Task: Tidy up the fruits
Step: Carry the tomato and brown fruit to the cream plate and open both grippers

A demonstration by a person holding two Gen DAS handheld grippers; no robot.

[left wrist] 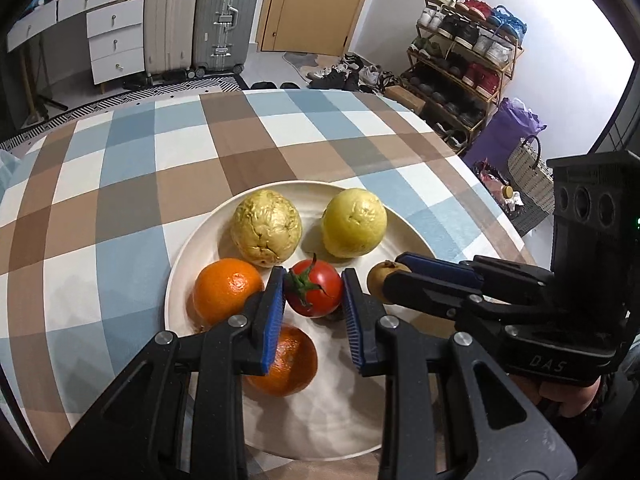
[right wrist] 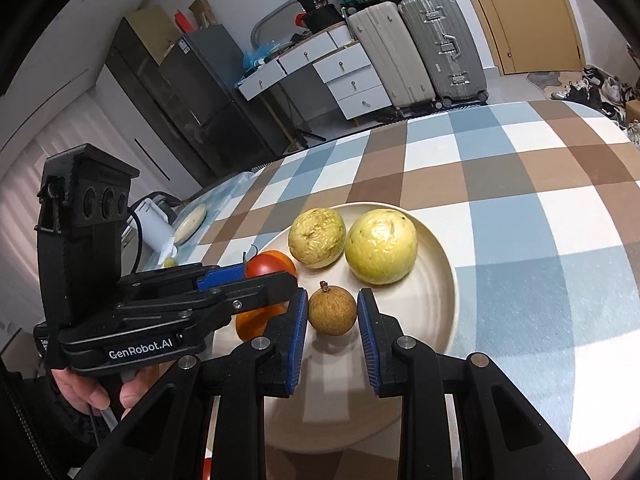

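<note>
A cream plate (left wrist: 192, 248) on the checked tablecloth holds two yellow-green fruits (left wrist: 266, 228) (left wrist: 354, 222), two oranges (left wrist: 224, 290) (left wrist: 292, 364), a red tomato (left wrist: 314, 288) and a small brown fruit (left wrist: 380, 276). My left gripper (left wrist: 314, 294) stands open around the tomato, pads close to its sides. In the right wrist view my right gripper (right wrist: 333, 312) stands open around the small brown fruit (right wrist: 332, 309), with a gap on each side. The tomato (right wrist: 262, 266) shows behind the left gripper's fingers there.
The plate (right wrist: 436, 280) lies near the table's front. Checked cloth (left wrist: 160, 168) stretches behind and to the left. A white device and a small round dish (right wrist: 192, 220) sit at the table's far left edge. Suitcases, drawers and a shoe rack stand beyond.
</note>
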